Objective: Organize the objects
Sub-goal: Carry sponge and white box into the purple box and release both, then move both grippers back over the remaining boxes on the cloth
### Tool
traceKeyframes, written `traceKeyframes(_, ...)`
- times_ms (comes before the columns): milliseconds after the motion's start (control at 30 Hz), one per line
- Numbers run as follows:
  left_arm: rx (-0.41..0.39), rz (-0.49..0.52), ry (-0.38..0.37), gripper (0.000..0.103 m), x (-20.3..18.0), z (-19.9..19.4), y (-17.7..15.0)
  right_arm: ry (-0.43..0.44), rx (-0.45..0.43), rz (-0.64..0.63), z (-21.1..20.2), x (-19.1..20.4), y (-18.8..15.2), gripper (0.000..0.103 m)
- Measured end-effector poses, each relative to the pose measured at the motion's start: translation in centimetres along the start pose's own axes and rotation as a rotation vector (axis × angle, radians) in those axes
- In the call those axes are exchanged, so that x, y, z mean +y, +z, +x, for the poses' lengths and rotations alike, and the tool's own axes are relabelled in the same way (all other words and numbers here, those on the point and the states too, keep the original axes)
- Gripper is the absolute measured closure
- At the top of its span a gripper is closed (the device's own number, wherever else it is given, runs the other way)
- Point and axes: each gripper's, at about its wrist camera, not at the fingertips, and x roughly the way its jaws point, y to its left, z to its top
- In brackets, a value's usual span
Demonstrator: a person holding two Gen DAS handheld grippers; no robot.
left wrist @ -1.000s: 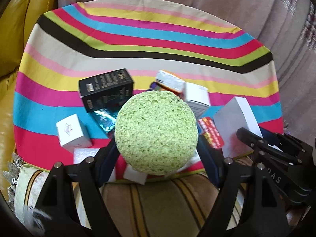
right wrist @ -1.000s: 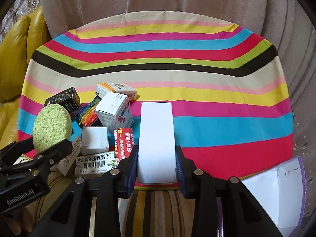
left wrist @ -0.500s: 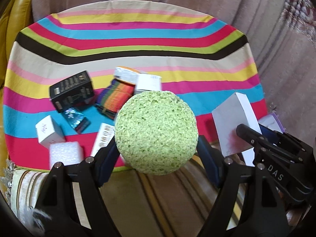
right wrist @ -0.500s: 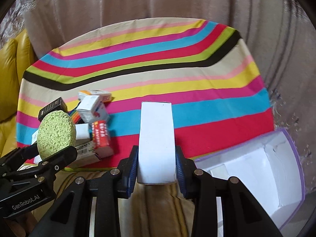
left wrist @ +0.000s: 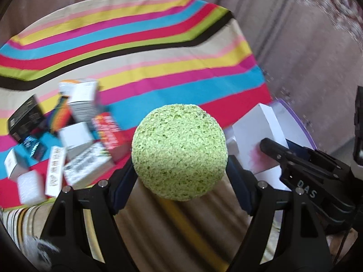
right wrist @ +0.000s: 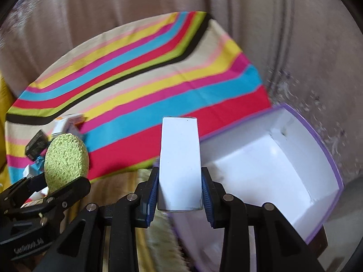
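Observation:
My left gripper (left wrist: pixel 179 174) is shut on a round green sponge (left wrist: pixel 179 151), held in the air off the near edge of the striped table (left wrist: pixel 147 52). In the right wrist view the same sponge (right wrist: pixel 65 158) sits at the far left in the left gripper (right wrist: pixel 61 181). My right gripper (right wrist: pixel 179 188) is shut on a tall white box (right wrist: pixel 179 163), just left of an open white carton with a purple rim (right wrist: pixel 272 172). From the left wrist view the white box (left wrist: pixel 256 140) and the right gripper (left wrist: pixel 285 156) show at the right.
Several small boxes (left wrist: pixel 74 136) lie in a heap at the table's near left, among them a black one (left wrist: pixel 25 120) and a red one (left wrist: pixel 109 136). A pale curtain (right wrist: pixel 113 11) hangs behind the table. A striped rug (left wrist: pixel 181 231) lies below.
Both grippers have swung to the right with their loads. The heap of boxes has slid to the left of both views, and the purple-rimmed carton has come fully into the right wrist view.

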Motion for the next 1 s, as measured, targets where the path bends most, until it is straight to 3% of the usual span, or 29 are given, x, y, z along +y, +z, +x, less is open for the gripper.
traceKeyframes(133, 0.038, 0.069, -0.055, 0.024, -2.9, 1.5, 0.2, -0.065, 0.024, 0.083, 0.1, -2.7, -0.7, 0.067)
traceKeyframes(533, 0.106, 0.184, -0.117, 0.024, -7.7, 3.7, 0.0, -0.165, 0.071, 0.309, 0.3, -8.2, -2.3, 0.066)
traceKeyframes(667, 0.121, 0.195, -0.125, 0.017, -8.1, 4.2, 0.1, -0.167, 0.069, 0.373, 0.3, -9.4, -2.6, 0.048)
traceKeyframes(833, 0.114, 0.166, -0.100, 0.013, -7.6, 4.1, 0.2, -0.154, 0.066, 0.368, 0.4, -9.2, -2.5, 0.043)
traceKeyframes(1000, 0.092, 0.107, -0.015, 0.013, -6.0, 3.3, 0.0, -0.130, 0.058, 0.298, 0.4, -7.6, -2.0, 0.038)
